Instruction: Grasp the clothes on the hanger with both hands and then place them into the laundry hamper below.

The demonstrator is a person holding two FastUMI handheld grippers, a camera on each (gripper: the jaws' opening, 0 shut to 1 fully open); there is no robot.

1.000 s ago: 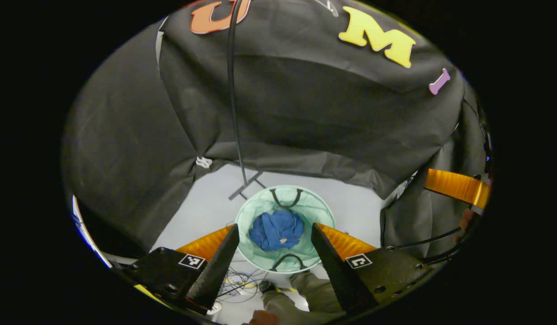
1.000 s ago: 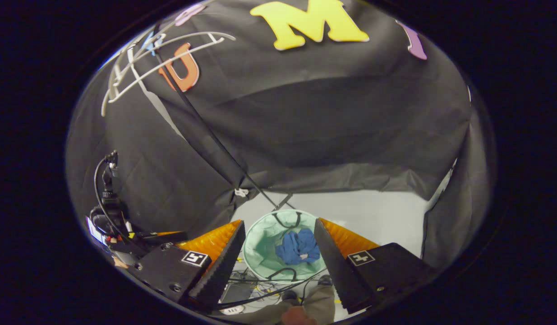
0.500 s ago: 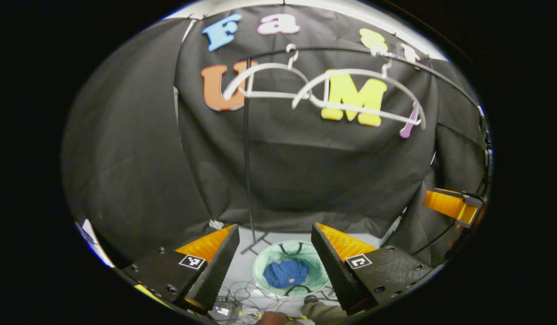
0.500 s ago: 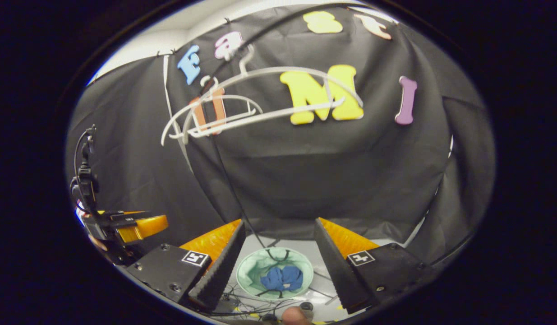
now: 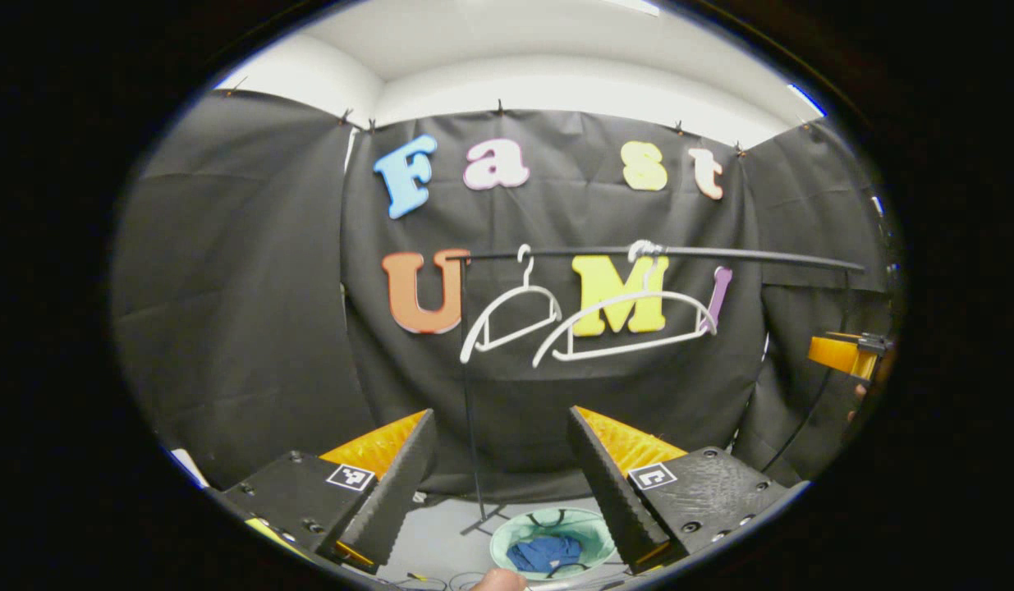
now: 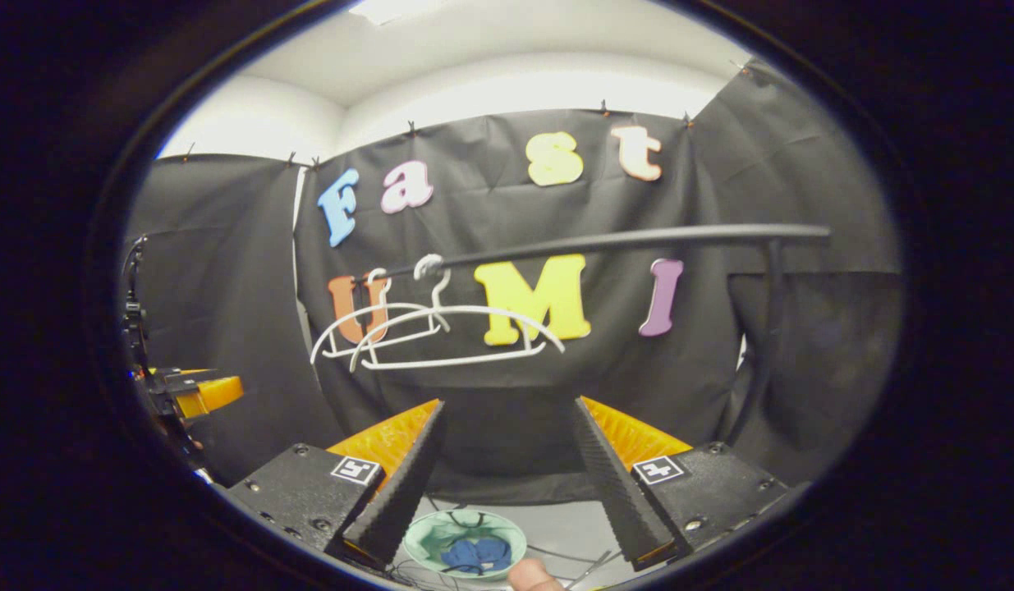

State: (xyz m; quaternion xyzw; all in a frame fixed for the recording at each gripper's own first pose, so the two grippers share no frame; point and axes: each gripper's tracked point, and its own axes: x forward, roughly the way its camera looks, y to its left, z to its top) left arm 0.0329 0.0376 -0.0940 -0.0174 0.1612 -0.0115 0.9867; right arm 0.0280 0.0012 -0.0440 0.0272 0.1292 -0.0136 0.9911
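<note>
I have my left gripper (image 5: 500,480) spread wide with nothing between its fingers, and my right gripper (image 6: 507,476) equally released. Both are raised well above the green laundry hamper (image 5: 553,542), where the blue clothes (image 5: 544,553) lie bunched inside. Higher than the hamper, two bare white hangers (image 5: 617,324) hang from the black rail (image 5: 663,254).
</note>
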